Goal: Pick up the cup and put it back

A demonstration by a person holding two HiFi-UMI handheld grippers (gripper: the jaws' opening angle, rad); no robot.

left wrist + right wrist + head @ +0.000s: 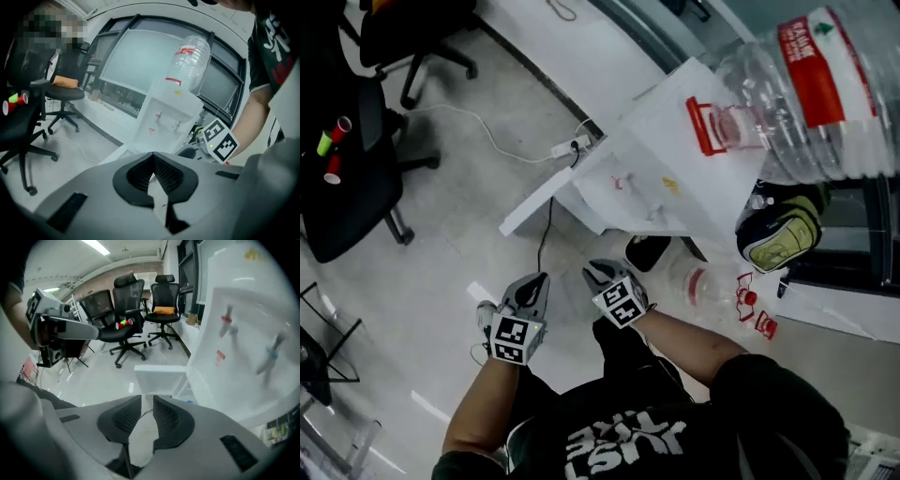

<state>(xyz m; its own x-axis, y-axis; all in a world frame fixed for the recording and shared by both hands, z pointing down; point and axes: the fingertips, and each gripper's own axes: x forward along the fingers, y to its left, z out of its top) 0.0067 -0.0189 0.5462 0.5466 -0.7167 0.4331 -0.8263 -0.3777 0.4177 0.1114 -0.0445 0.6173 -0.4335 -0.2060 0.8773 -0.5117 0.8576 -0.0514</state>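
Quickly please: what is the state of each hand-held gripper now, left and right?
Left hand-held gripper: closed, jaw tips touching, holding nothing.
Right hand-held gripper: open by a narrow gap, holding nothing.

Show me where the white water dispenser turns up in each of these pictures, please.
Head view: water dispenser right of centre, seen from above, its bottle top right.
Left gripper view: water dispenser at centre, beyond the jaws.
Right gripper view: water dispenser fills the right side, close.
Shared landmark: red and green cups on a black office chair.
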